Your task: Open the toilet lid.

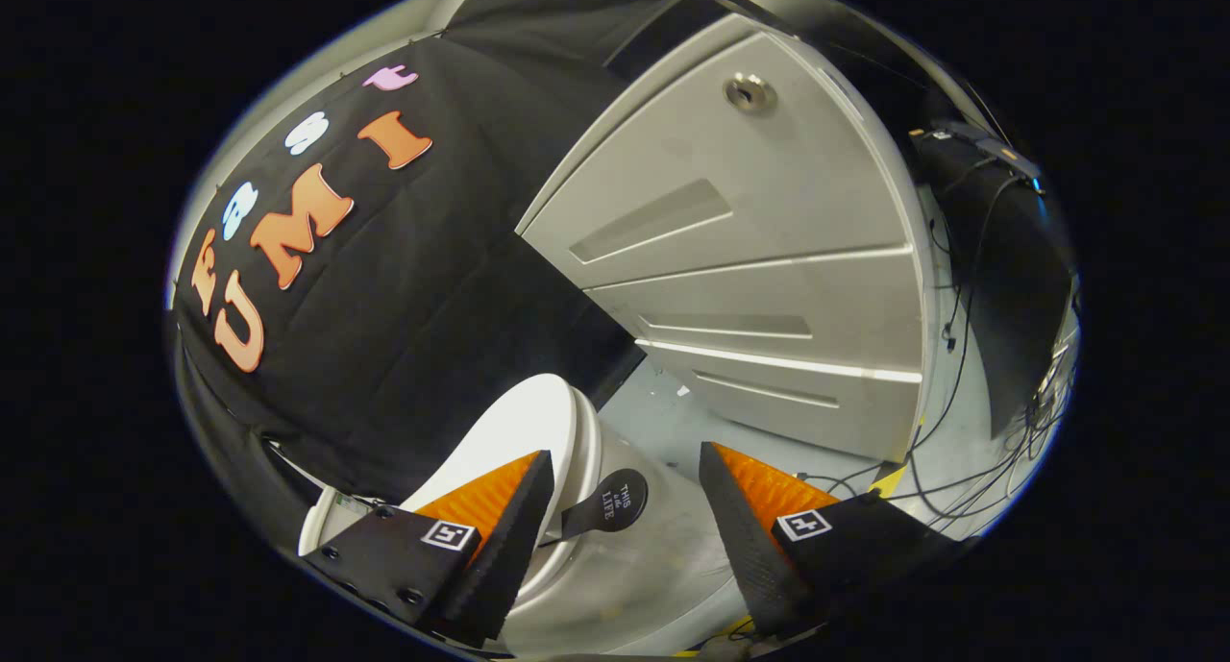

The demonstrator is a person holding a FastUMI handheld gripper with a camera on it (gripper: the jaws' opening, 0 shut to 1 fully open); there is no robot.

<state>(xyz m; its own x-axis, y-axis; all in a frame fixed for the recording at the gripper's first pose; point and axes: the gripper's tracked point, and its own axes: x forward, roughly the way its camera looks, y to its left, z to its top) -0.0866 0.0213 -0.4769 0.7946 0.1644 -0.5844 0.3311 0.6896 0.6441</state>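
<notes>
Toilet lid (519, 422), apparently closed, sits just ahead of my left finger (500, 527), its black tab handle (607, 503) between my spread-apart gripper (625, 508) fingers; I judge this the approach, next closing on that tab.

Gripper (625, 508) camera, rolled sideways, close above toilet lid (509, 431), facing cabinet (769, 287) beyond; fingers apart.
</notes>
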